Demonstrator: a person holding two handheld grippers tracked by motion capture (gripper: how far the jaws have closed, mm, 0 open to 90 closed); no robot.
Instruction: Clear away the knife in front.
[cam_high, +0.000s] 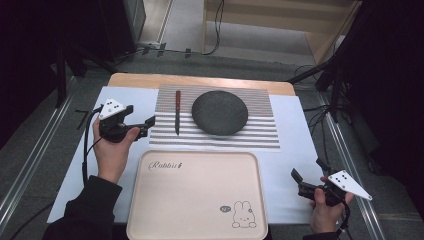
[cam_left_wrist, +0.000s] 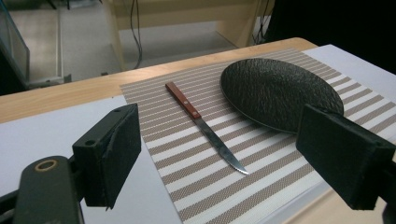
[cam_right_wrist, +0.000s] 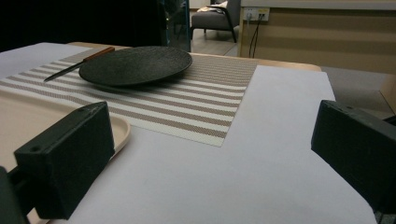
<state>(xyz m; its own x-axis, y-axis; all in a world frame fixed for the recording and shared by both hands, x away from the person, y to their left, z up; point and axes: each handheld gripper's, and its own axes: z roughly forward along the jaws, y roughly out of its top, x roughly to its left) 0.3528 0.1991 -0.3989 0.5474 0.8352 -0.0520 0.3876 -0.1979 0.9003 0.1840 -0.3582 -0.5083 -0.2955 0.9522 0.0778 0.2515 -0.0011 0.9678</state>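
A knife (cam_high: 177, 111) with a red-brown handle lies on a striped placemat (cam_high: 260, 137), blade toward me. To its right on the mat rests a dark round plate (cam_high: 220, 112). My left gripper (cam_high: 144, 125) hovers left of the mat, open and empty, aimed at the knife (cam_left_wrist: 203, 125) and plate (cam_left_wrist: 280, 91). Down at the right edge of the white sheet my right gripper (cam_high: 307, 170) stands open with nothing in it. It looks across the sheet to the plate (cam_right_wrist: 135, 64) and the knife (cam_right_wrist: 77, 64).
A beige tray (cam_high: 197, 195) with a rabbit drawing lies at the table's near edge, its corner (cam_right_wrist: 116, 133) by my right gripper's jaw. A white sheet (cam_high: 295, 165) covers the wooden table. Dark stands, cables and rails surround the table.
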